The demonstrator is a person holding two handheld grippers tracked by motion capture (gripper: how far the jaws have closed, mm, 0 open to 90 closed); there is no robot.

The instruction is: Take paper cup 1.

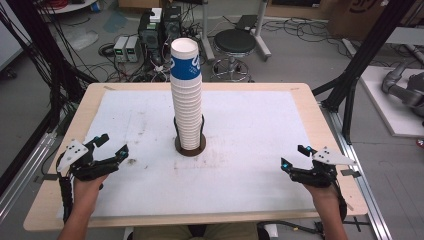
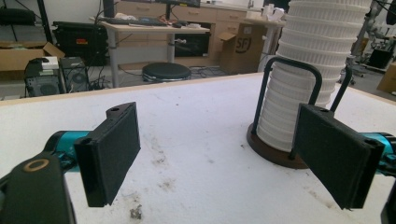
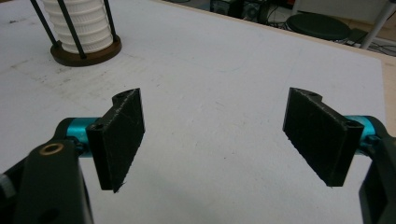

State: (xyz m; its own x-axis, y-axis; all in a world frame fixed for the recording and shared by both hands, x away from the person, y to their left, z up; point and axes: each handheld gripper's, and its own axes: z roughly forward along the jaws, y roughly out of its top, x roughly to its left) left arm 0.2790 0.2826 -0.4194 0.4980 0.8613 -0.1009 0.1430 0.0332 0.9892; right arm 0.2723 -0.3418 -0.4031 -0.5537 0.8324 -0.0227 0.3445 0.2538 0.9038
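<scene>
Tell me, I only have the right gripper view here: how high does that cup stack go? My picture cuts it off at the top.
Observer: In the high view the stack of cups rises tall, and its topmost cup carries a blue band.
Operator: Where is the left gripper?
Observer: The left gripper sits near the table's left front corner, apart from the stack, jaws wide open with nothing between them.
Operator: What holds the stack upright?
Observer: The left gripper view shows the holder: black rods bent into arches at the top, rising from a round brown base around the lowest cups.
</scene>
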